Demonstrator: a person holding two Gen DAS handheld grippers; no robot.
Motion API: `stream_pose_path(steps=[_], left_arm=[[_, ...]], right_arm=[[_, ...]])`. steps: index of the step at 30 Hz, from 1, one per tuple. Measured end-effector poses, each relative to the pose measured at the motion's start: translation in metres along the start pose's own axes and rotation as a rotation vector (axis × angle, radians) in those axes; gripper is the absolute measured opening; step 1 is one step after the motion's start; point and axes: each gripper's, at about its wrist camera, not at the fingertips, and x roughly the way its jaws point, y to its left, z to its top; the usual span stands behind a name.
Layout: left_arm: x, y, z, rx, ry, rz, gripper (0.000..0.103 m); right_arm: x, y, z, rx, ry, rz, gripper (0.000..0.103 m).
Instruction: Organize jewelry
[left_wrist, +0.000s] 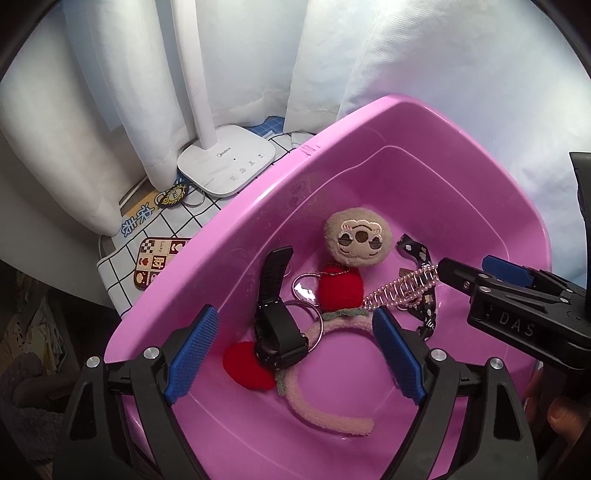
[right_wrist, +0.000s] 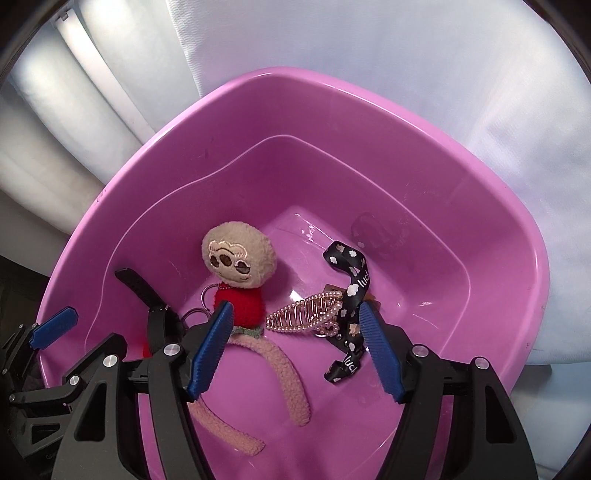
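Observation:
A pink plastic basin (left_wrist: 236, 236) (right_wrist: 491, 229) holds several accessories. A black watch (left_wrist: 275, 325) lies between the fingers of my left gripper (left_wrist: 295, 312), which stands open with the pads clear of it. Beside the watch are a beige plush keychain (left_wrist: 357, 242) (right_wrist: 238, 254) with a red body, and a fuzzy pink headband (left_wrist: 332, 417) (right_wrist: 291, 384). My right gripper (right_wrist: 295, 306) hangs open above a pearl hair clip (right_wrist: 303, 314) (left_wrist: 400, 290) and a black flowered ribbon (right_wrist: 351, 295). Neither gripper touches anything.
A white lamp base (left_wrist: 227, 162) stands behind the basin on a grid-patterned cloth (left_wrist: 177, 225). Near it lie a small round keychain (left_wrist: 171, 195) and a checkered card (left_wrist: 157, 266). White curtains (left_wrist: 110, 92) close off the back.

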Motion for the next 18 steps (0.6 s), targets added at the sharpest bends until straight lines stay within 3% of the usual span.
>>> stream_pose_path(steps=[2,18], left_arm=[[-0.0002,-0.0011,-0.0002,0.001,0.003,0.006,0.094],[-0.0070,-0.0028,-0.0024,0.008,0.000,0.083,0.095]], right_arm=[[-0.0005,0.0008,-0.0011,-0.005,0.000,0.002,0.067],[-0.0089,0.0057,-0.0068,-0.029,-0.008,-0.007,0.067]])
